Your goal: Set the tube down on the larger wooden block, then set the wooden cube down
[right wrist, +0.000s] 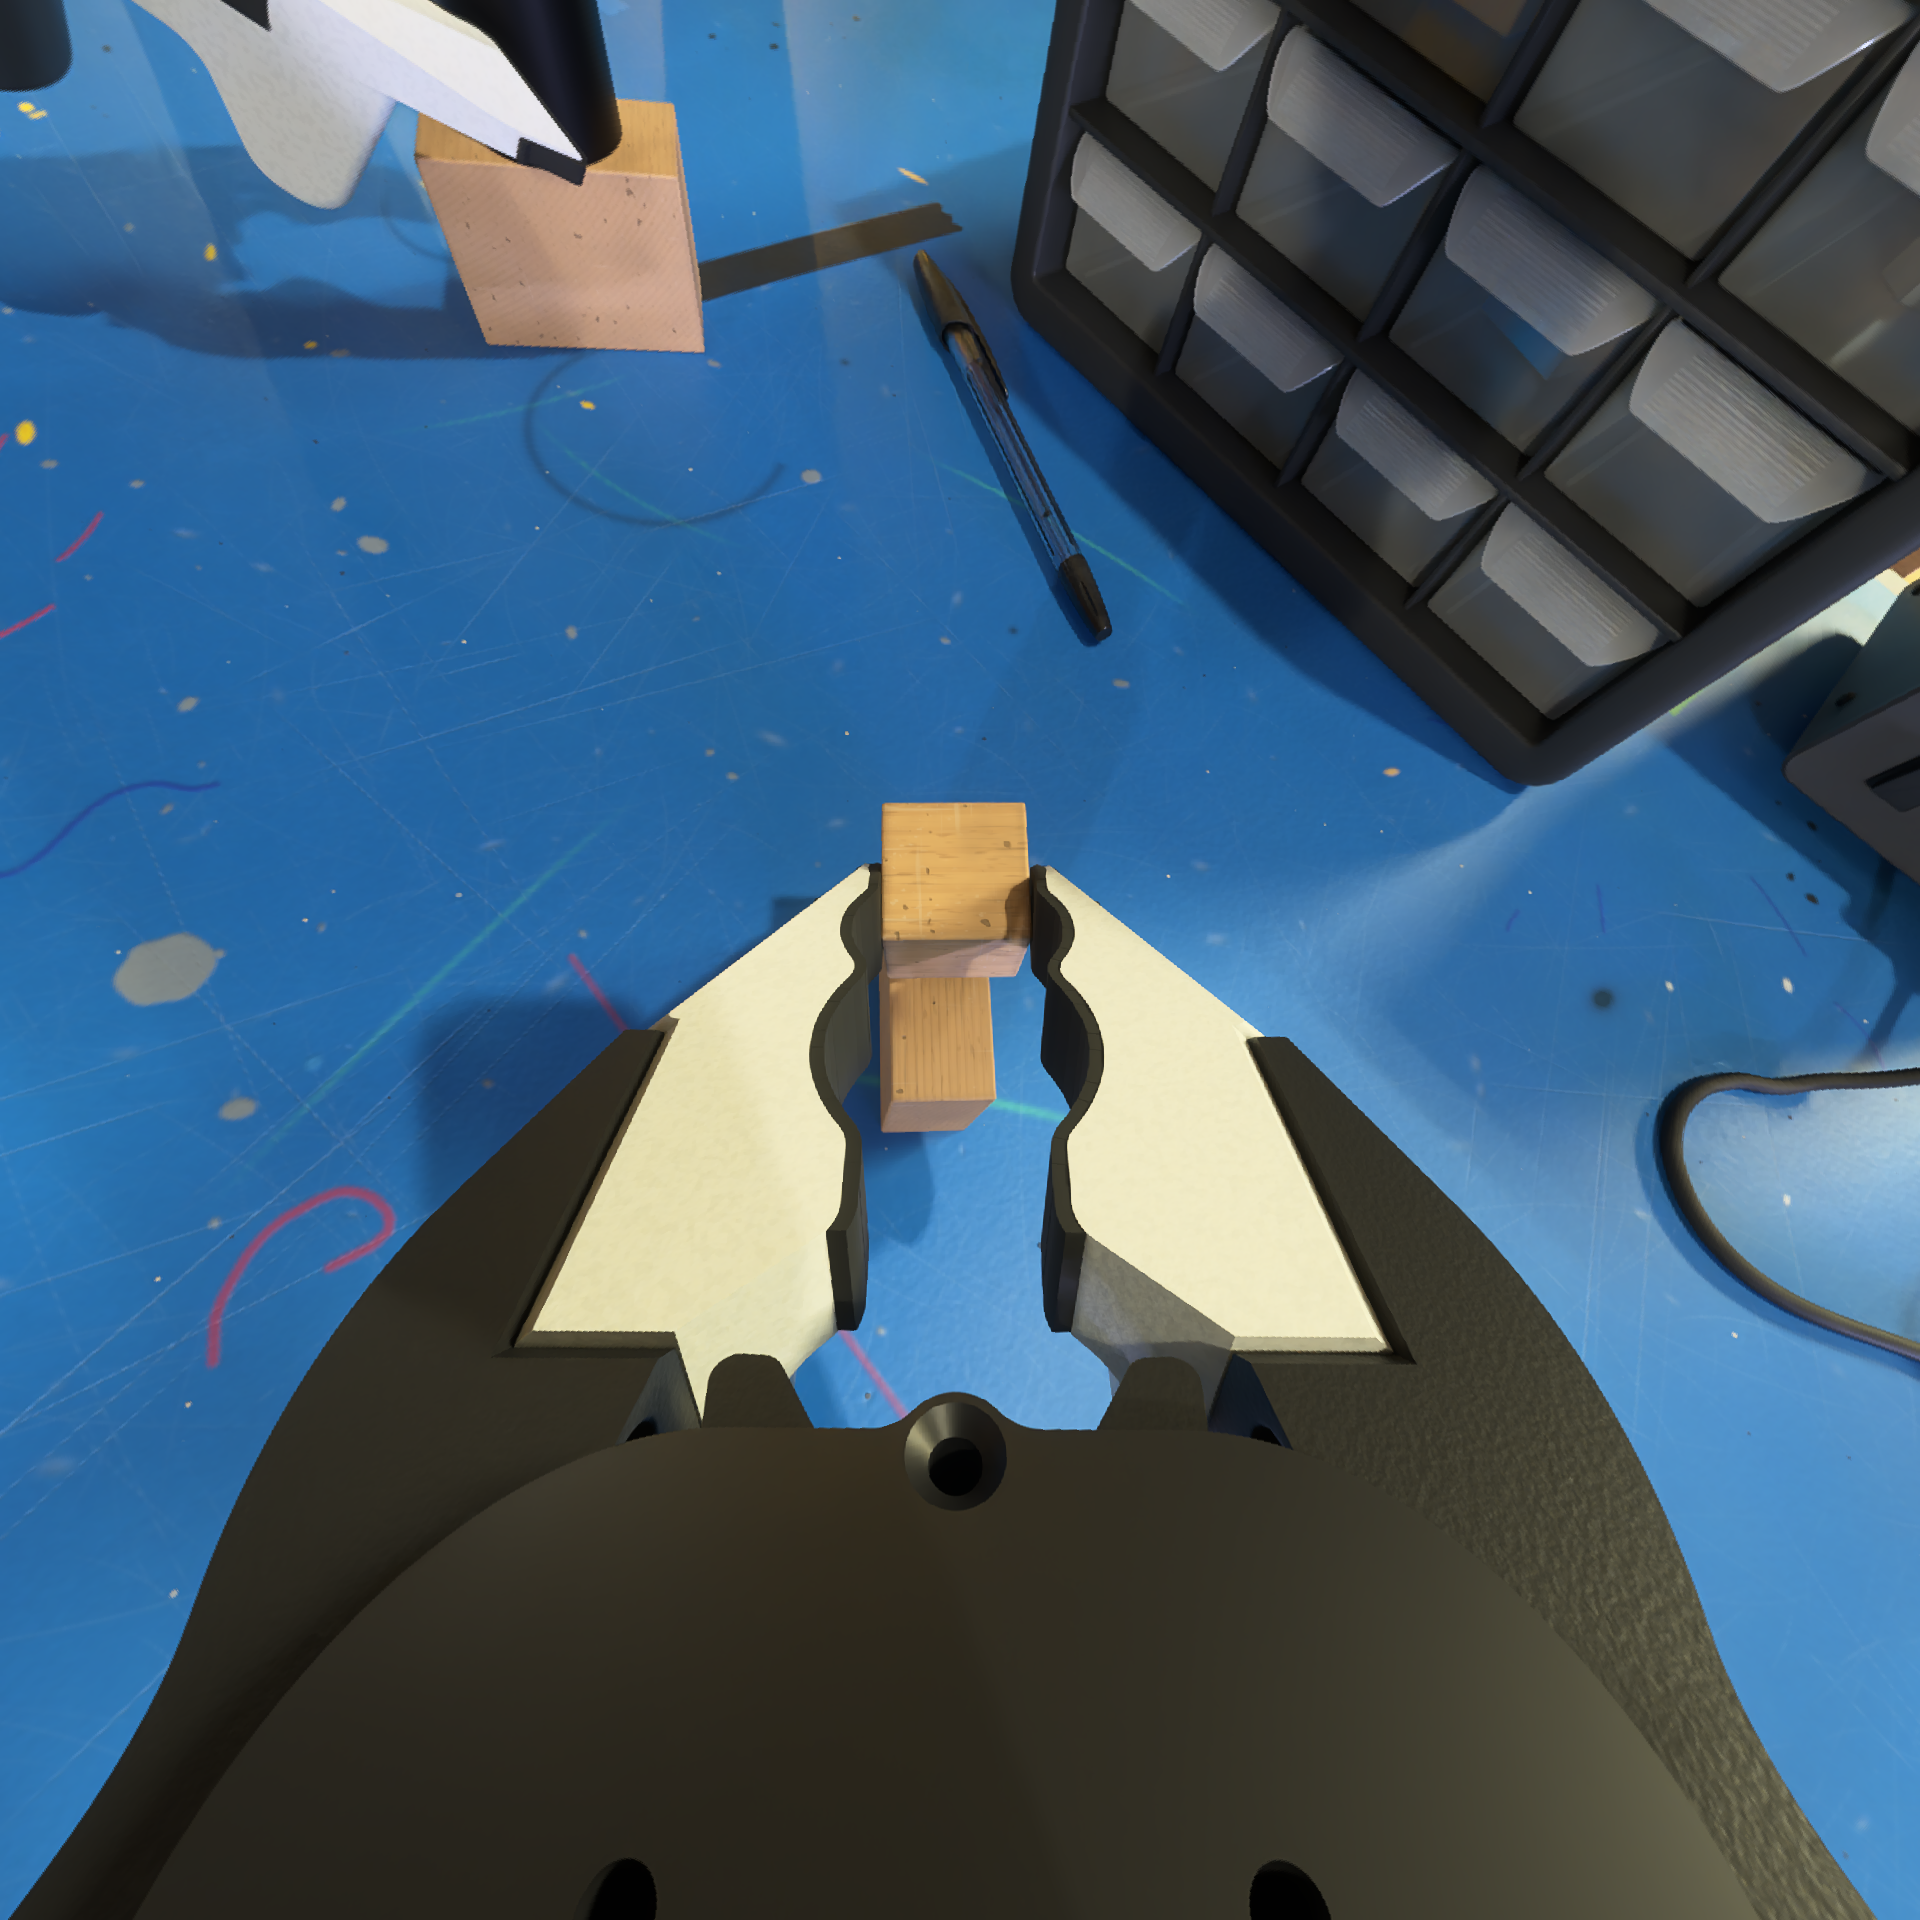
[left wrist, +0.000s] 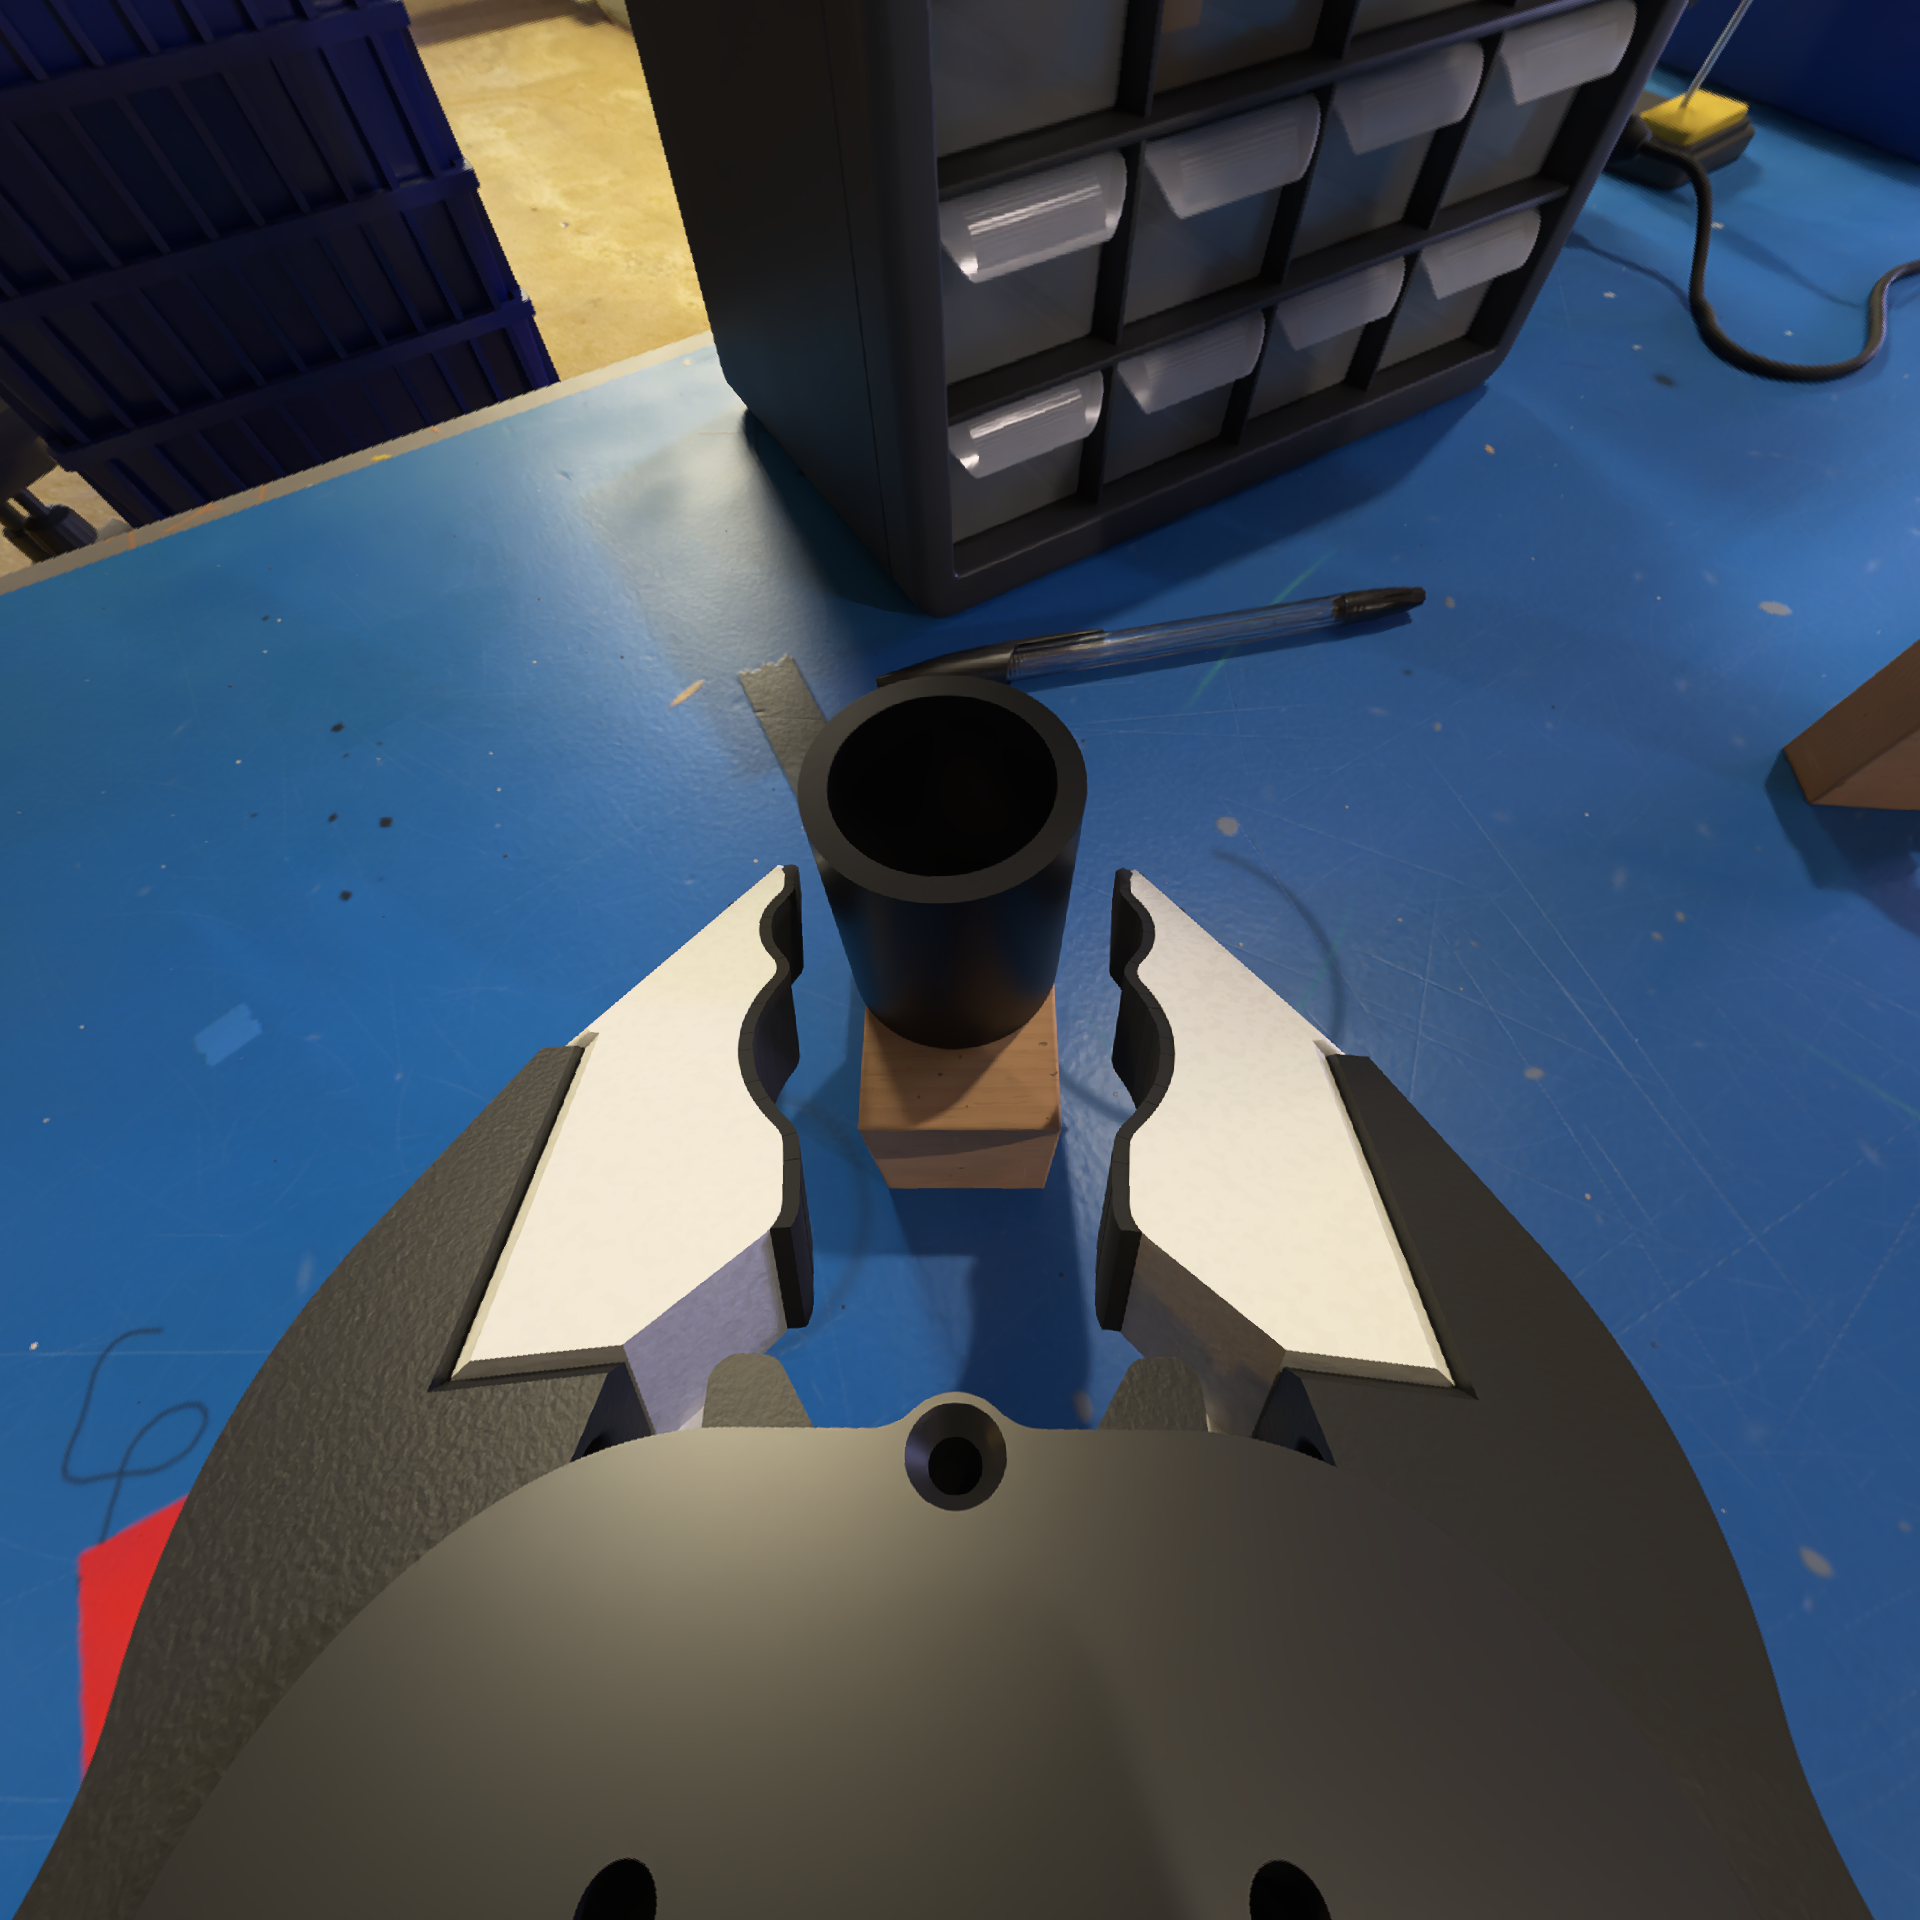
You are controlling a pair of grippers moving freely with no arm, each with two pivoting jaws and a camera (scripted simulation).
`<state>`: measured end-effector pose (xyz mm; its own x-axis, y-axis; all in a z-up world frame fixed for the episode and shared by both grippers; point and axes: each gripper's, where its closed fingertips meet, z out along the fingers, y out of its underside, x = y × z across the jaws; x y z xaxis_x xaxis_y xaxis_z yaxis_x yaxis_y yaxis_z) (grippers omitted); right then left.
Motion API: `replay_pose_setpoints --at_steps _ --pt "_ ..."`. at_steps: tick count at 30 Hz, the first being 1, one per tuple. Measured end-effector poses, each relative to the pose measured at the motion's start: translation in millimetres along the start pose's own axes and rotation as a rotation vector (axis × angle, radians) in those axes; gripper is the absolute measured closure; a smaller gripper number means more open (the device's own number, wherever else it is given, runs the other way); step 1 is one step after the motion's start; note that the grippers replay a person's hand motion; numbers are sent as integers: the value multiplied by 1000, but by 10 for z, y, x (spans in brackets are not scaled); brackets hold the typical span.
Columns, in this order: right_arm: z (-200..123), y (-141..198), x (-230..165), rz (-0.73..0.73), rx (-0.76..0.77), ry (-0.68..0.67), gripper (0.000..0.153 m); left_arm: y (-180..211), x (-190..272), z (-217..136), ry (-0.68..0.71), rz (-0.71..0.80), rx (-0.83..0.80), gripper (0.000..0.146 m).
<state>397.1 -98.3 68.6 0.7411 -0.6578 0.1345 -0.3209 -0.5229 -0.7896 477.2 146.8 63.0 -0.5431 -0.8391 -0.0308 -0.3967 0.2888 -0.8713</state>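
A black tube (left wrist: 945, 894) stands upright on the larger wooden block (left wrist: 961, 1117) on the blue table. My left gripper (left wrist: 956, 883) is open, with a finger on each side of the tube and a small gap to it. In the right wrist view the block (right wrist: 582, 239) and the tube's foot (right wrist: 597, 104) show at the top left, with a left finger (right wrist: 416, 73) beside them. My right gripper (right wrist: 956, 878) is shut on a wooden cube (right wrist: 954, 873) at its fingertips. A small wooden block (right wrist: 935, 1049) stands directly under the cube; I cannot tell if they touch.
A black drawer cabinet (left wrist: 1195, 291) (right wrist: 1507, 343) stands behind. A pen (left wrist: 1164, 639) (right wrist: 1018, 447) lies in front of it, near a tape strip (left wrist: 779, 707). A black cable (left wrist: 1766, 343) (right wrist: 1714, 1195) lies right. A wooden piece (left wrist: 1870, 748) is at the right edge. The table edge (left wrist: 312, 478) runs far left.
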Motion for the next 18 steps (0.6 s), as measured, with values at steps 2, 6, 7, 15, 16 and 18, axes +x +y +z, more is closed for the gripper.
replay_pose_setpoints --at_steps 2,6,7,15,16,18 --pt "1 16 10 0 -5 1 125 21 9 9 4 3 -6 87" --pt "16 46 10 -14 -17 1 125 36 21 25 9 1 -9 87" --pt "21 52 7 -18 -21 1 125 39 27 29 10 2 -9 88" --pt "6 101 37 -36 -35 0 125 58 51 42 17 5 -16 88" --pt "5 111 45 -35 -39 -1 125 58 51 43 17 5 -16 88" --pt "3 122 45 -40 -44 -3 125 63 52 43 15 8 -18 88"
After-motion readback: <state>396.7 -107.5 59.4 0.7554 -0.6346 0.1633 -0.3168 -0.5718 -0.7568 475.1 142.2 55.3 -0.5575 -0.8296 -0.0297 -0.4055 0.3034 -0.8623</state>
